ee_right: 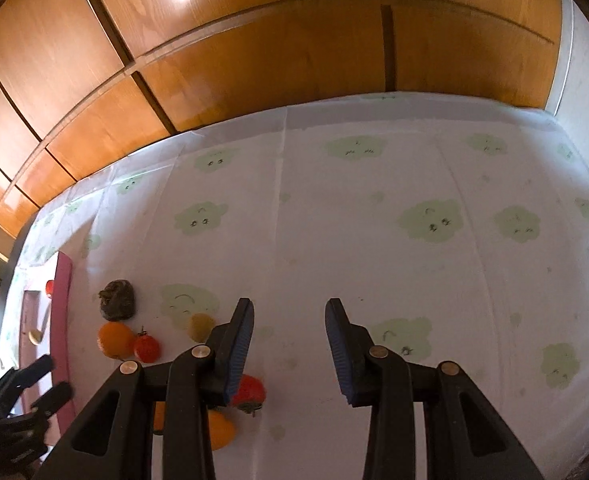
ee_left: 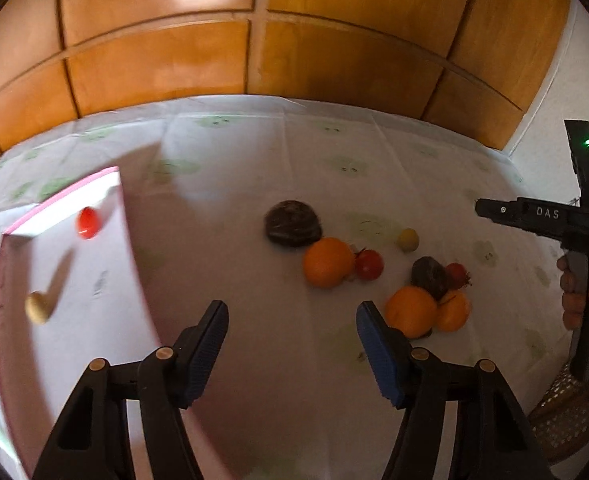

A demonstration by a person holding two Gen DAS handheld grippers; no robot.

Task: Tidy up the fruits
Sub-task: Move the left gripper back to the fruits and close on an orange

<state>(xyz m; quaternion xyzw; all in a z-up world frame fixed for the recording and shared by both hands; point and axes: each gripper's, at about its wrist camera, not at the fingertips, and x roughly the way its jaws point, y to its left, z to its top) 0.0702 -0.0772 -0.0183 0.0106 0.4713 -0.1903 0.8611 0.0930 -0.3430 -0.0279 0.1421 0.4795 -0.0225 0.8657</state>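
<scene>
My left gripper (ee_left: 292,320) is open and empty above the tablecloth, between a pink-rimmed white tray (ee_left: 94,312) on its left and a fruit pile on its right. The tray holds a red fruit (ee_left: 88,222) and a small yellow fruit (ee_left: 38,308). On the cloth lie a dark brown fruit (ee_left: 292,224), an orange (ee_left: 328,262), a red tomato (ee_left: 369,265), a small yellow fruit (ee_left: 408,240), two more oranges (ee_left: 410,311) and another dark fruit (ee_left: 428,276). My right gripper (ee_right: 288,328) is open and empty, with a red fruit (ee_right: 250,392) below its left finger.
A white cloth with green cloud prints (ee_right: 430,220) covers the table. Wooden cabinet panels (ee_left: 254,52) stand behind it. The right gripper's body (ee_left: 574,220) shows at the right edge of the left wrist view; the left gripper (ee_right: 34,384) shows at the lower left of the right wrist view.
</scene>
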